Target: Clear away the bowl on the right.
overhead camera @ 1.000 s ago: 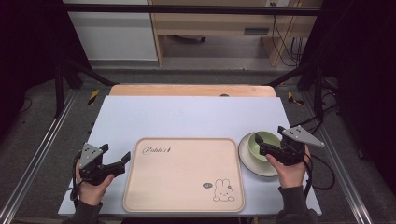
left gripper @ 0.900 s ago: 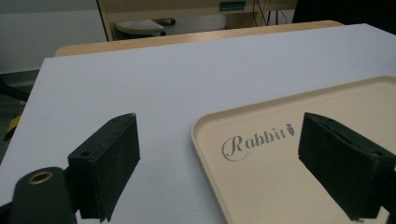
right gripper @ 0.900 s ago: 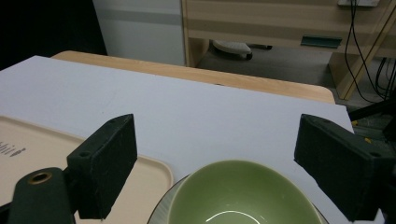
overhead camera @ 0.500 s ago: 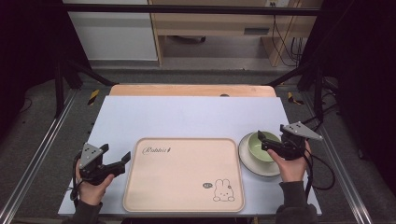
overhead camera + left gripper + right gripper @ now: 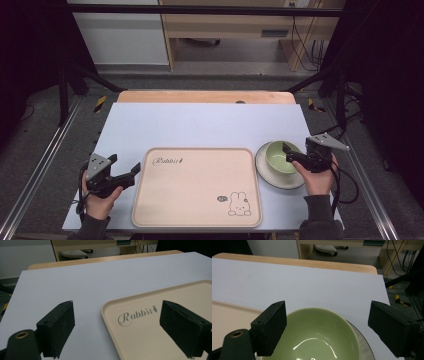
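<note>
A green bowl (image 5: pixel 278 156) stands on a pale plate (image 5: pixel 274 179) at the right of the white table. My right gripper (image 5: pixel 288 154) reaches in from the right and hangs open over the bowl's right side. In the right gripper view the bowl (image 5: pixel 319 332) lies between and below the open jaws of the right gripper (image 5: pixel 328 305), with the plate's rim (image 5: pixel 365 346) beside it. A beige tray (image 5: pixel 197 187) with a rabbit drawing lies at the centre front. My left gripper (image 5: pixel 125 166) rests open at its left edge, straddling the tray's rim (image 5: pixel 110 322).
The white tabletop (image 5: pixel 200 122) stretches bare behind the tray to a wooden strip (image 5: pixel 205 96) at the far edge. Black frame posts and rails flank both sides. Cables hang at the right, beyond the table.
My right gripper has shifted left, so its jaws now reach over the bowl. The left gripper, tray, bowl and plate have stayed put.
</note>
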{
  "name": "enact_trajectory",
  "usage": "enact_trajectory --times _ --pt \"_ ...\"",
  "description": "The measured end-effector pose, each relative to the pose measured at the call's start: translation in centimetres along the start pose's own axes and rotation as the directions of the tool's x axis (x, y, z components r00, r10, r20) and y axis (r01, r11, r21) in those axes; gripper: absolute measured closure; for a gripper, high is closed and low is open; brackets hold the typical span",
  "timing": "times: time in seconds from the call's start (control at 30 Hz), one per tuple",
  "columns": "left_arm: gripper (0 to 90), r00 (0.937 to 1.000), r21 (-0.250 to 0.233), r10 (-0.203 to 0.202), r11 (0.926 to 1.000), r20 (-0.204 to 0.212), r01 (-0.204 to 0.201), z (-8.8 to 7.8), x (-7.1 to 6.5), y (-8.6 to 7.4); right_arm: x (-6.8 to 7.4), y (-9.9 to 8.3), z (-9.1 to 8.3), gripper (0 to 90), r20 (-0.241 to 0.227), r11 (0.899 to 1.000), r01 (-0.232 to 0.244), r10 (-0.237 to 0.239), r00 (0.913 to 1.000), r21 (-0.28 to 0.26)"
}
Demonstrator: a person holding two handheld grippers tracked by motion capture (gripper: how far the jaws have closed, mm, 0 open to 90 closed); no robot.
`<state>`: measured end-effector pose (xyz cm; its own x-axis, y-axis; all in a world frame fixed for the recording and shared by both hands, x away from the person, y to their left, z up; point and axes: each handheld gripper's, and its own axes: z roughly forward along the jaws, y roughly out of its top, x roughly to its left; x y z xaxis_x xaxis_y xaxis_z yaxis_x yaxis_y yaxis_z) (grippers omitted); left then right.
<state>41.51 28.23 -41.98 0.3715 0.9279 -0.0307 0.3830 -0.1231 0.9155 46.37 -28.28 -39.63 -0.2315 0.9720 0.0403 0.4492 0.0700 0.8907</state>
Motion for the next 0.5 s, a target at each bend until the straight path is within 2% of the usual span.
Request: enact_trajectory --times 0.5 --pt "12.5 1.0 -0.001 0.006 1.0 0.005 -0.006 0.0 -0.2 0.0 -1.2 -0.6 0.3 18.9 0.031 0.999 -0.02 0.018 0.9994 0.05"
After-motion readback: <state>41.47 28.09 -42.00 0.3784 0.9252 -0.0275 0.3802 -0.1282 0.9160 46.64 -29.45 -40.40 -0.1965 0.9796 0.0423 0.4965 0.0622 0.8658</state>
